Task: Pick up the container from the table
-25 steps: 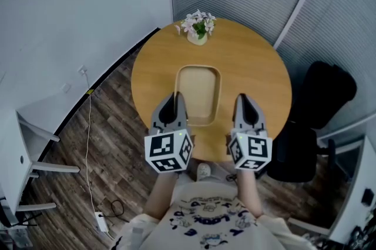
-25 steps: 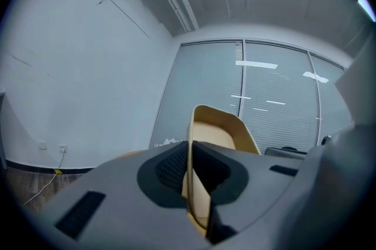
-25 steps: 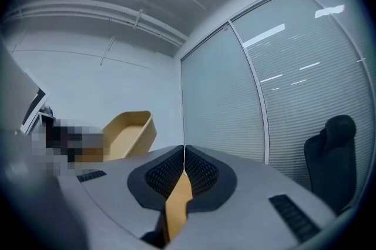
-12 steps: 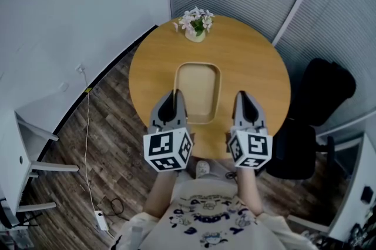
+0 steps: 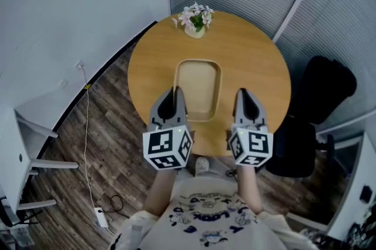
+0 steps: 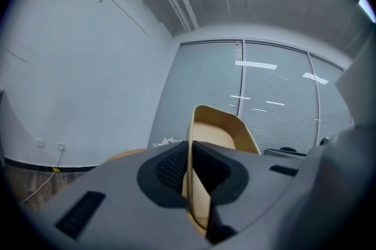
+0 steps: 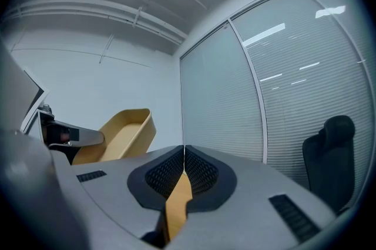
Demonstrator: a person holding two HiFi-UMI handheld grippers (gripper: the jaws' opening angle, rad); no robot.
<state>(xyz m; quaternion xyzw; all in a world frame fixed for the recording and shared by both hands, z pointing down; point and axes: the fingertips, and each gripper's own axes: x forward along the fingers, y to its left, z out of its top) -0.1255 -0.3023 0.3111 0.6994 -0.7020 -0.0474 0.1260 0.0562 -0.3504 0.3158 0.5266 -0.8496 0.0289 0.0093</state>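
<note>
Left tool (image 5: 174,93) and right tool (image 5: 242,93): grey tapered shells, each backed by a white cube (image 5: 167,149) printed with black square markers and bearing a small green light (image 5: 178,133). Dark meshed pads (image 6: 170,167) line the jaws. Pale T-shirt (image 5: 202,216) with dark blue print.

Tan oblong container (image 5: 198,90), rounded corners (empty inside), over the round table (image 5: 252,75), near rim pinched by left gripper (image 5: 175,95)

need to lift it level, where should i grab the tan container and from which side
Grip the container by its thin upright side wall, coming in level from the near end, fingers straddling it. The wall looks narrow enough to pinch; the left gripper is shut on the left wall this way.
</note>
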